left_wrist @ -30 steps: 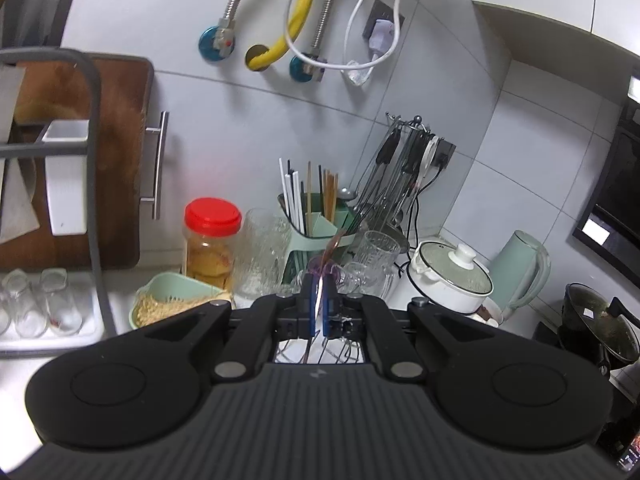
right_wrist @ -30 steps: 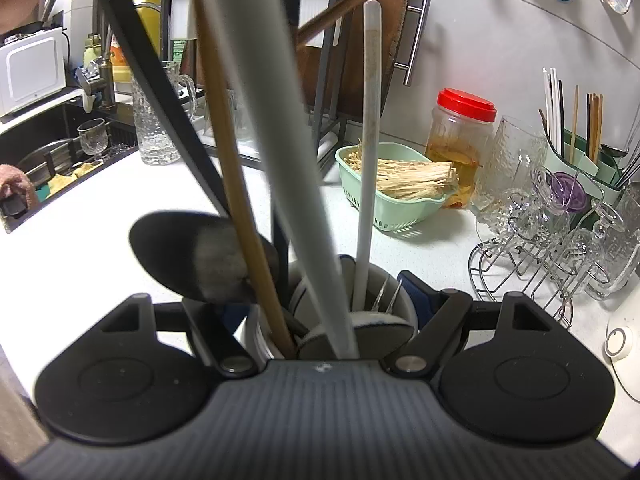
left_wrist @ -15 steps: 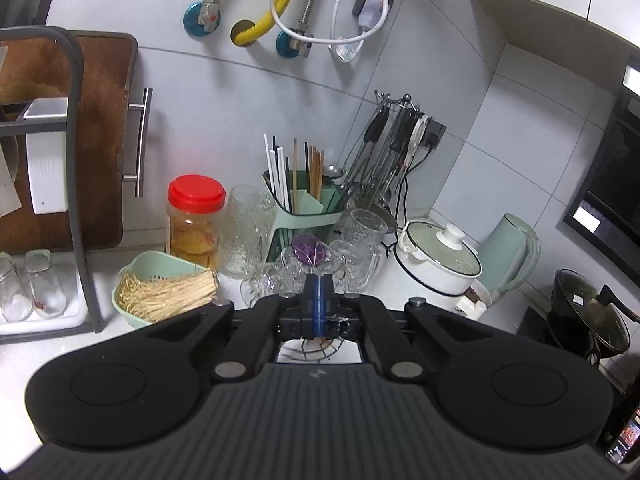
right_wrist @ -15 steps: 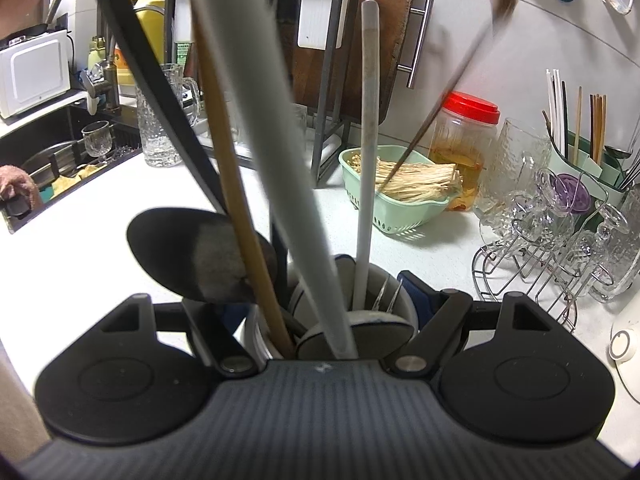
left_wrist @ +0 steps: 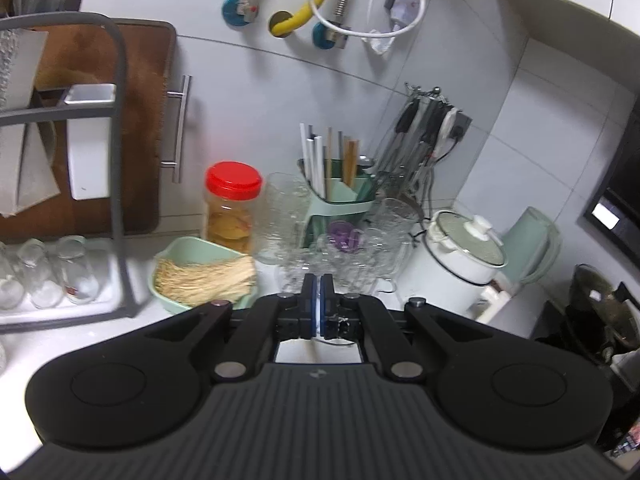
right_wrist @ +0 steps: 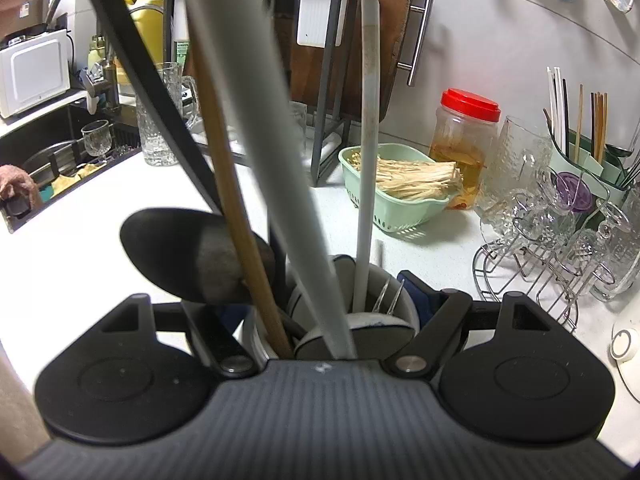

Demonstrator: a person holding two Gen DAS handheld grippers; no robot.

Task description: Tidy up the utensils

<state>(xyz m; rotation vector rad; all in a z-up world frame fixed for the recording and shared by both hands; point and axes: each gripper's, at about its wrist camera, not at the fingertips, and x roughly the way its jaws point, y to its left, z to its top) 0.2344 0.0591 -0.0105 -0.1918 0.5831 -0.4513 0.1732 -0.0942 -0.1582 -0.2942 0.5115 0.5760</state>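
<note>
My right gripper (right_wrist: 332, 300) is shut on a white utensil cup (right_wrist: 384, 276) held close under the camera. Out of the cup stand a black spoon (right_wrist: 180, 252), a wooden stick (right_wrist: 236, 216), a thick grey handle (right_wrist: 260, 120), a thin white handle (right_wrist: 368, 140) and fork tines (right_wrist: 390, 296). My left gripper (left_wrist: 320, 280) is shut, its blue pads together with nothing between them. It points at the glasses in front of a green holder (left_wrist: 340, 204) of chopsticks by the wall. The same green holder (right_wrist: 580, 160) shows at the far right in the right wrist view.
On the white counter are a green basket of enoki mushrooms (left_wrist: 200, 276), a red-lidded jar (left_wrist: 232, 208), glasses on a wire rack (right_wrist: 552, 240), a white lidded pot (left_wrist: 460, 264) and a green kettle (left_wrist: 532, 248). A grey rack (left_wrist: 116, 160) stands before a wooden board. A sink (right_wrist: 60, 168) lies left.
The thin rod between my left fingers one second ago is gone and the pads are together. A brown stick that swung across the right view has left it. The right gripper kept still.
</note>
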